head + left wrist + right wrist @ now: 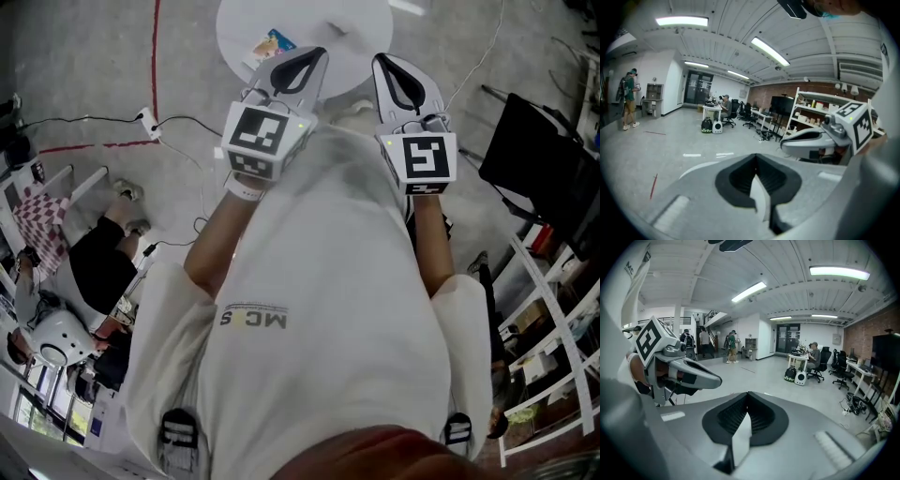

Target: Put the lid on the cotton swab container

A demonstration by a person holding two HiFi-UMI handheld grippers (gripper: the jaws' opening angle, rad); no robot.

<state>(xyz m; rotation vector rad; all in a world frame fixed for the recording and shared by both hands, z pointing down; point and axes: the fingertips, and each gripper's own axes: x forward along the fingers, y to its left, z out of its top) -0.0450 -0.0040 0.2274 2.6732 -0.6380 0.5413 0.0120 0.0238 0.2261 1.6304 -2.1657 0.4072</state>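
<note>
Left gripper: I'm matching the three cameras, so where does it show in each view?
Head view: left gripper, upper middle, jaws shut, empty.
Left gripper view: bottom centre, its own shut jaws.
Right gripper view: left edge, marker cube on top.
Shared landmark: the seated person, in both gripper views only.

The left tool [302, 64] and the right tool [394, 80] are held side by side against the person's white T-shirt [319, 309]. Both noses point at a round white tabletop [366, 42], the left one overlapping its near edge. A small colourful packet [270, 45] lies on the tabletop's left part, just beyond the left tool. Left of the tabletop a red line [155, 56] crosses the grey floor [84, 56] near a white power strip [148, 120], and to its right stands a black chair [534, 159].
</note>
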